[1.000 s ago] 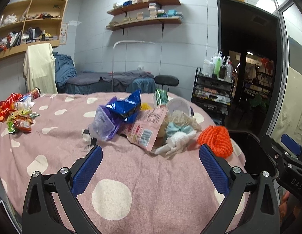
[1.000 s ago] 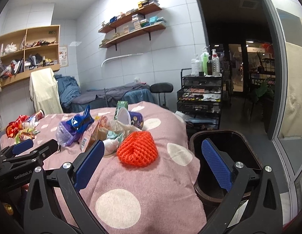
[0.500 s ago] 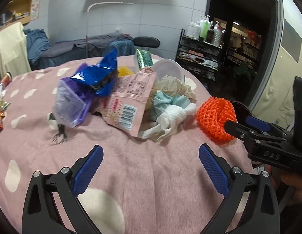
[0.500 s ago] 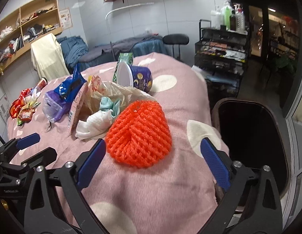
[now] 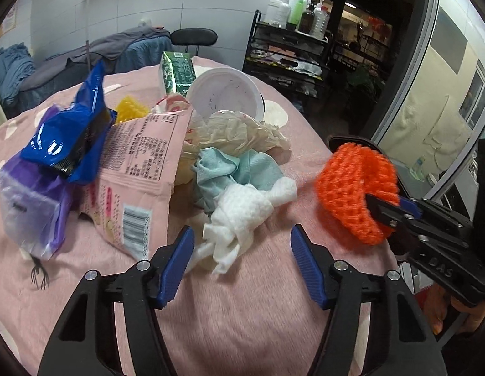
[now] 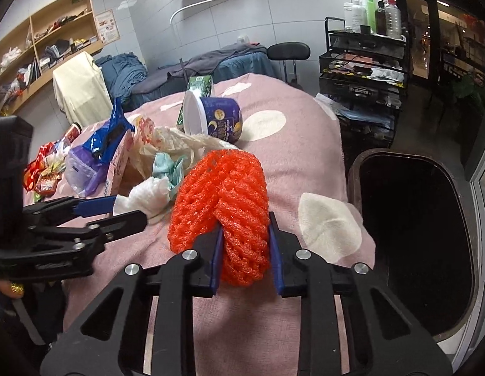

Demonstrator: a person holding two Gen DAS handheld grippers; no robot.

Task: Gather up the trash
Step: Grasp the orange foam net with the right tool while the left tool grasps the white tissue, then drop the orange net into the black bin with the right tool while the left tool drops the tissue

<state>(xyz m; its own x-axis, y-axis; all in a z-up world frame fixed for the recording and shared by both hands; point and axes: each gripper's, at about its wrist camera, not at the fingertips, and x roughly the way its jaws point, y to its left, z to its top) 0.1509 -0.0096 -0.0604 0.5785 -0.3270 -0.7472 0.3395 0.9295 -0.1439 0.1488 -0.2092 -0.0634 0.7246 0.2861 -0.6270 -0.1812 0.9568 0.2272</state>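
A pile of trash lies on the pink spotted table (image 5: 242,319): a white tissue wad (image 5: 242,216), a teal tissue (image 5: 236,169), a pink snack bag (image 5: 139,169), blue and purple wrappers (image 5: 67,138) and a tipped blue cup (image 6: 211,116). My right gripper (image 6: 244,250) is shut on an orange foam net (image 6: 223,194); it also shows in the left wrist view (image 5: 355,188). My left gripper (image 5: 239,257) is partly closed around the near end of the white tissue wad, jaws not touching it. A dark bin (image 6: 408,235) stands right of the table.
A black trolley (image 6: 364,62) with bottles and a stool (image 6: 287,51) stand behind the table. More wrappers (image 6: 45,169) lie at the table's far left. A glass door frame runs along the right.
Both grippers moved forward to the trash. My right gripper closed on the orange net. My left gripper narrowed from wide open and now frames the white tissue wad.
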